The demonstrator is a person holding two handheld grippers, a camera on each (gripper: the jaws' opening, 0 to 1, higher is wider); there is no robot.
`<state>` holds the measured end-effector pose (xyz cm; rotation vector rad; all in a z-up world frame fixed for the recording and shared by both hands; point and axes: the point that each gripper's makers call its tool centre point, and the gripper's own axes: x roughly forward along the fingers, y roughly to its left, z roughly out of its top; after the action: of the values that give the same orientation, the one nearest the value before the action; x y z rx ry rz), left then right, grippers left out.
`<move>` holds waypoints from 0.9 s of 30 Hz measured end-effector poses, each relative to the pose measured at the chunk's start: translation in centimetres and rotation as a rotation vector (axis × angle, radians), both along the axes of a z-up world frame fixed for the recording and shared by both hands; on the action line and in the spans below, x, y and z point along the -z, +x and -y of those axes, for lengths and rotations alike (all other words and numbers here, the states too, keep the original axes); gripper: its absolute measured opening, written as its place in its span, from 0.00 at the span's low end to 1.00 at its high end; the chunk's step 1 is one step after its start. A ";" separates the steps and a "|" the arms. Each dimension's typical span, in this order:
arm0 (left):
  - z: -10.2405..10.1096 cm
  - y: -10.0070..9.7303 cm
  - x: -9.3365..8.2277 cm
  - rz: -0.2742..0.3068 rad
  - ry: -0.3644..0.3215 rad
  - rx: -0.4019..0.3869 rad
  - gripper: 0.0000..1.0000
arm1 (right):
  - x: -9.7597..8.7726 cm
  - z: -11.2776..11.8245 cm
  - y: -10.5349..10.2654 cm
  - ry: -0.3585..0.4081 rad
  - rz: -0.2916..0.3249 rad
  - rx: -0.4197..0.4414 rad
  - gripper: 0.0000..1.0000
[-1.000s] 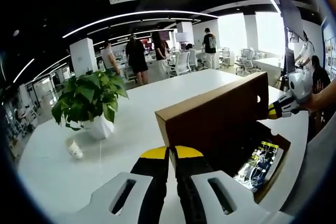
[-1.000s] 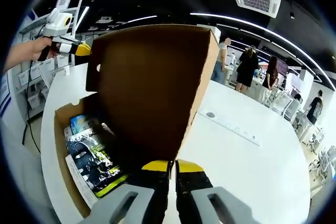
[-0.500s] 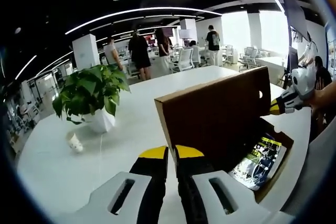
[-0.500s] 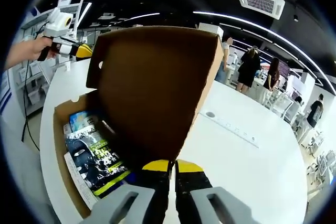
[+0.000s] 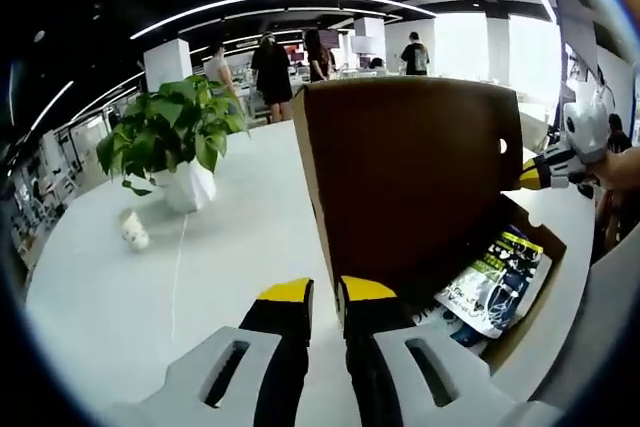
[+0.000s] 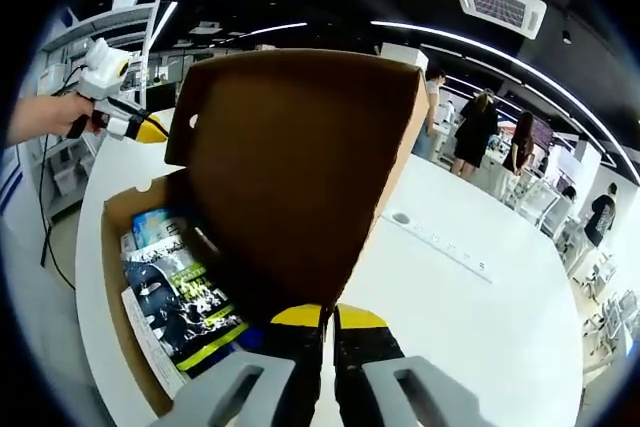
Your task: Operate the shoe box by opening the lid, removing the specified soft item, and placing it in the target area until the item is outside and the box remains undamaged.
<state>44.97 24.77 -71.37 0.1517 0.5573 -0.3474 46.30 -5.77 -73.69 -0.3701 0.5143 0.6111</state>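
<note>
Box lid (image 5: pixel 410 177) upright, soft pkg (image 5: pixel 495 282) inside, plant (image 5: pixel 170 152) left

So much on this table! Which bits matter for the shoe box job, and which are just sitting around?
Part of the job:
- shoe box, open
- its lid, raised upright
- printed packet lying inside the box
- left gripper
- right gripper

Just lying about:
- potted plant
- small white object near the plant
- power strip set in the table

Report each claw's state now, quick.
Left claw: jaws slightly apart, beside the raised lid, nothing held.
Right claw: shut at the lid's edge; grip cannot be told.
</note>
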 end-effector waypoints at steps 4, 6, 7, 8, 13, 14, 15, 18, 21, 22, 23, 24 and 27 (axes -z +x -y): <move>0.2 -0.1 1.0 -0.026 -0.003 -0.007 0.09 | 0.0 0.0 0.0 -0.002 -0.001 0.000 0.00; 0.2 -0.1 1.5 -0.038 -0.010 -0.015 0.09 | 0.0 0.0 0.1 0.001 -0.005 0.002 0.00; 0.3 -0.1 1.6 -0.043 -0.011 -0.020 0.09 | 0.0 0.0 0.1 0.003 -0.006 0.003 0.00; 0.3 0.0 1.8 -0.046 -0.014 -0.025 0.09 | 0.0 0.0 0.1 0.004 -0.007 0.003 0.00; 0.2 0.4 2.3 -0.052 -0.027 -0.046 0.08 | 0.0 0.0 0.2 0.008 -0.009 0.006 0.00; 0.2 0.6 2.4 -0.052 -0.033 -0.052 0.08 | -0.1 0.0 0.2 0.009 -0.009 0.007 0.00; 0.2 0.7 2.5 -0.054 -0.037 -0.055 0.08 | -0.1 0.0 0.2 0.011 -0.010 0.008 0.00; 0.3 0.7 2.6 -0.059 -0.039 -0.059 0.07 | -0.1 0.0 0.3 0.014 -0.012 0.012 0.00; 0.7 0.7 2.5 -0.062 -0.039 -0.055 0.04 | -0.1 0.0 0.4 0.017 -0.012 0.015 0.00; 0.8 0.8 2.5 -0.060 -0.036 -0.054 0.03 | -0.2 0.0 0.4 0.017 -0.011 0.016 0.00; 0.6 0.8 2.5 -0.060 -0.035 -0.053 0.03 | -0.2 0.0 0.4 0.017 -0.010 0.016 0.00; 0.6 0.9 2.4 -0.058 -0.032 -0.050 0.02 | -0.2 0.0 0.5 0.018 -0.010 0.017 0.00; 0.9 1.0 2.2 -0.056 -0.029 -0.048 0.01 | -0.3 0.0 0.6 0.018 -0.007 0.018 0.00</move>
<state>45.93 23.91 -73.61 0.1010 0.6098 -0.3138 46.87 -5.77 -73.38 -0.3465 0.5181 0.5993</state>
